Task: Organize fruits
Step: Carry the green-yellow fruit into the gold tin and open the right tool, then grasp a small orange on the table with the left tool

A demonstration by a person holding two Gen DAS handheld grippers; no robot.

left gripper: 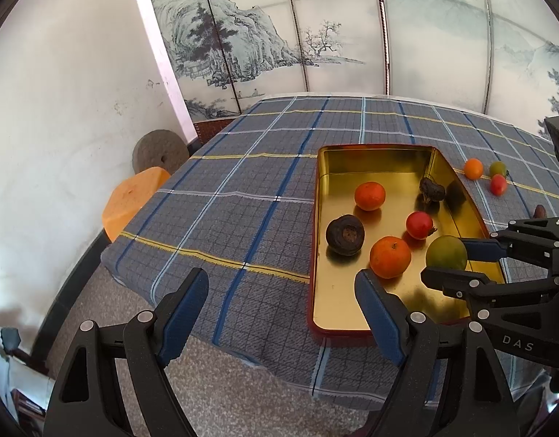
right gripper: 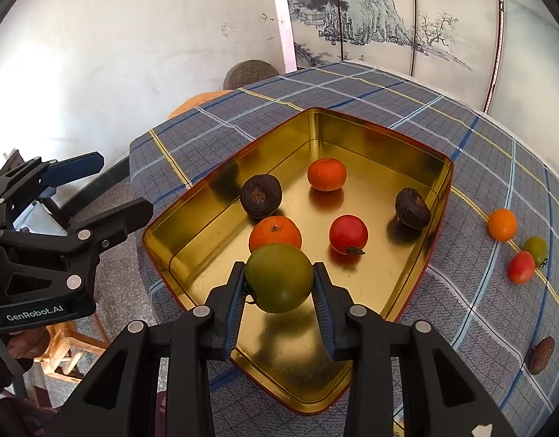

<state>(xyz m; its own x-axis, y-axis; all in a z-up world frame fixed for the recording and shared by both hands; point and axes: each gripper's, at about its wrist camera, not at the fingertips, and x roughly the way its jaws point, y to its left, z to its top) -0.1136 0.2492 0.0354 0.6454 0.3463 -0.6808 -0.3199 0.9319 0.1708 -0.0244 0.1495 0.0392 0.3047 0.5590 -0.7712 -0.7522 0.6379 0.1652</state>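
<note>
A gold tin tray with a red rim lies on the checked tablecloth. In it lie two oranges, a red tomato and two dark brown fruits. My right gripper is shut on a green tomato and holds it above the tray's near end. My left gripper is open and empty, off the tray's left side at the table's edge.
On the cloth right of the tray lie an orange tomato, a green tomato, a red tomato and a brown fruit. A painted folding screen stands behind the table. An orange stool and a round stone stand at the left.
</note>
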